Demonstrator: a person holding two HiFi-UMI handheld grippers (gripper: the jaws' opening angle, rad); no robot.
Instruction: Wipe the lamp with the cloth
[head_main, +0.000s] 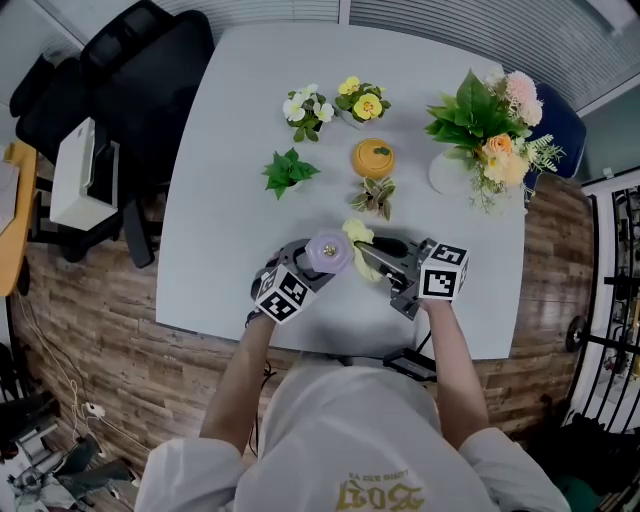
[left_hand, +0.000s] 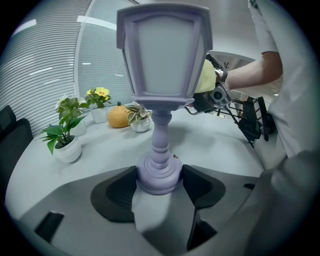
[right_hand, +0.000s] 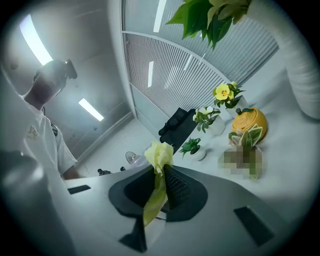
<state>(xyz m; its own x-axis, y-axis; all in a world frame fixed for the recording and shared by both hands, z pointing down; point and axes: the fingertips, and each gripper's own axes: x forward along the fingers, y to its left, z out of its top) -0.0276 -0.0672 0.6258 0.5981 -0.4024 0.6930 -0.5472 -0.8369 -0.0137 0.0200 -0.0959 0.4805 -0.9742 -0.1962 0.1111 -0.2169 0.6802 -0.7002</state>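
— Left hand-held gripper (left_hand: 159, 177) pinches the purple lamp (left_hand: 160, 65) by its base, holding it upright over the tabletop (head_main: 220, 200) near the front edge. How far along?
— Right hand-held gripper (right_hand: 159, 186) clamps the yellow cloth (right_hand: 159, 155), which is pressed against the lantern head's side. Wiping looks under way; I'd judge stem and base remain.

Left gripper (left_hand: 159, 186) jaws clamped on lamp (left_hand: 160, 95) base, right gripper (right_hand: 159, 187) jaws pinched on cloth (right_hand: 159, 156), just right of left gripper, both forearms extended forward, converging
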